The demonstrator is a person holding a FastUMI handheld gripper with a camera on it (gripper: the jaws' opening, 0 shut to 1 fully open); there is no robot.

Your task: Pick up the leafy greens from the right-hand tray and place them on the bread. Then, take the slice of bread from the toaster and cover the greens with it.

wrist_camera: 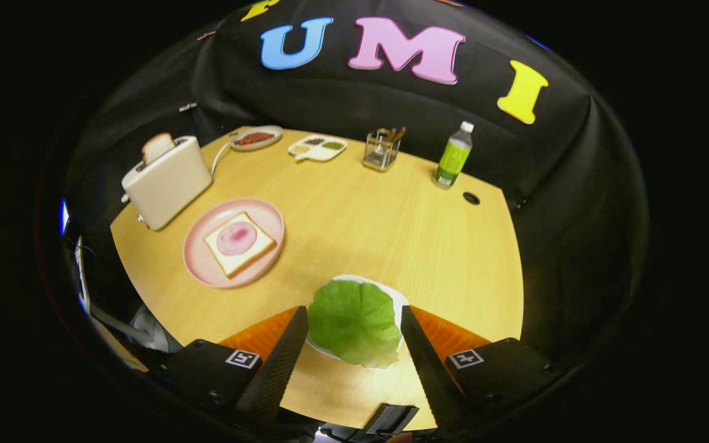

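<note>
A round green leaf of leafy greens (pixel 354 321) lies on a white tray (pixel 399 298) near the table's front edge. My gripper (pixel 354 314) hovers above it, open, with the leaf showing between the two dark fingers (pixel 287 347). Beyond and to the left, a slice of bread (pixel 239 243) with a pink round topping rests on a pink plate (pixel 197 258). Farther left stands a cream toaster (pixel 167 180) with a second slice of bread (pixel 157 146) sticking up out of its slot.
Along the table's far edge sit a dish with red contents (pixel 256 138), a white divided dish (pixel 317 147), a clear holder with utensils (pixel 382 149) and a green bottle (pixel 453 157). A round cable hole (pixel 471 198) lies by the bottle. Bare wooden table (pixel 391 227) stretches between tray and plate.
</note>
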